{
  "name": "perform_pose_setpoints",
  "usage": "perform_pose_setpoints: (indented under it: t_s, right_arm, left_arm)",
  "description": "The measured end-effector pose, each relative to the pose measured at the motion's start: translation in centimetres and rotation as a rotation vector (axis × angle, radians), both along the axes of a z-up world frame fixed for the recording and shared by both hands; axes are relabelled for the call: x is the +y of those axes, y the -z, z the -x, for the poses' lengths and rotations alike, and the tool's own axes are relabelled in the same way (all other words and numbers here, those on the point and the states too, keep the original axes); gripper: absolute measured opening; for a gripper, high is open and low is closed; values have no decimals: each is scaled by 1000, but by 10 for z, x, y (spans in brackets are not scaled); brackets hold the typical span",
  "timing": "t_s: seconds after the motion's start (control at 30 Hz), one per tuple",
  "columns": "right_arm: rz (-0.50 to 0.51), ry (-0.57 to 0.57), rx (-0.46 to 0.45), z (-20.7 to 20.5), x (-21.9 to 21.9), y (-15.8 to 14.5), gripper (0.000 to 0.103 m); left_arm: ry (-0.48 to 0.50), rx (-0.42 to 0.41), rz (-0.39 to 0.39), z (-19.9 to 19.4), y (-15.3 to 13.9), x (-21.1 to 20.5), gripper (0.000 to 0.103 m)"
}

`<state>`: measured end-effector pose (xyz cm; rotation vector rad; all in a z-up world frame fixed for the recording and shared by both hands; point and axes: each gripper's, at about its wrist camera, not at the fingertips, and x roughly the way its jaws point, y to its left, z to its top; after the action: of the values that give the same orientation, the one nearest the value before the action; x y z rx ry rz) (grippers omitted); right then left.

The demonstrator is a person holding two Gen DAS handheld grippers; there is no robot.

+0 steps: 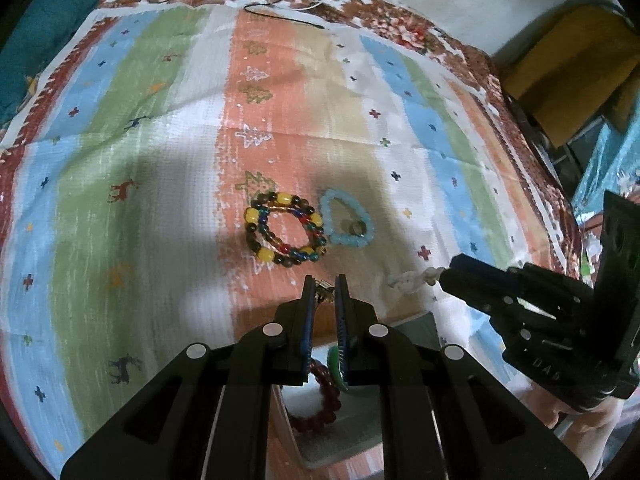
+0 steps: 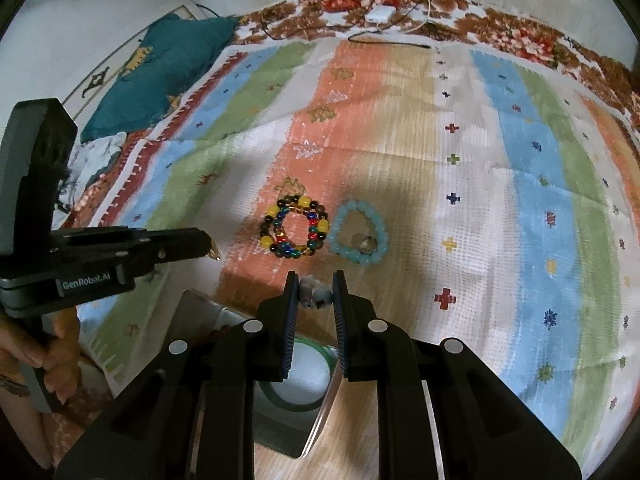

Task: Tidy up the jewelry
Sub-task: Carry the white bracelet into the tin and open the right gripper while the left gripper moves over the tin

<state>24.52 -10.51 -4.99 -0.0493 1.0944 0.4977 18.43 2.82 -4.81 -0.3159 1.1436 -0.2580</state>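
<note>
Left wrist view: you are holding the left gripper [image 1: 325, 294] over the striped cloth [image 1: 120, 160], fingers drawn close and pinching a small gold-coloured item [image 1: 325, 295] at the tips — too small to identify. Ahead of the tips, the multicoloured bead bracelet [image 1: 285, 230] is lying near the middle of the cloth on the orange stripe, with the pale blue bead bracelet [image 1: 347, 217] just beside it; whether they are touching cannot be told. A small ring [image 1: 355, 227] is sitting inside the blue loop. Below the fingers, a shallow tray [image 1: 420, 322] is holding a dark red bead bracelet [image 1: 320, 404] and a green bangle [image 1: 335, 372], both partly hidden. The right gripper [image 1: 442, 274] is entering from the right edge, gripping a whitish knotted piece [image 1: 412, 279] at its tips.

Right wrist view: you are holding the right gripper [image 2: 316, 294] nearly closed on that whitish piece [image 2: 316, 295], which is filling the gap between the fingers. The two bracelets are lying just ahead, the multicoloured one [image 2: 295, 227] on the left, the blue one [image 2: 361, 232] on the right with the ring [image 2: 366, 243] inside. The tray [image 2: 276, 436] is sitting beneath the fingers near the cloth's near edge, the green bangle [image 2: 316, 350] inside it. Your left gripper [image 2: 214, 249] is reaching in from the left, the gold item [image 2: 215, 250] showing at its tips. A teal fabric [image 2: 160, 76] is bunched at the far left corner.
</note>
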Motion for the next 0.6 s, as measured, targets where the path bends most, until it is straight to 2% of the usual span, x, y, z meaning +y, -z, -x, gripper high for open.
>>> perform_pose_setpoints:
  t_s: [0.3, 0.6]
  right_arm:
    - [-39, -43, -55, 27, 6, -24, 18]
    - [-36, -91, -68, 55, 10, -25, 18]
  left_arm:
    - [29, -39, -22, 25, -9, -12, 9]
    - [33, -49, -27, 43, -8, -13, 9]
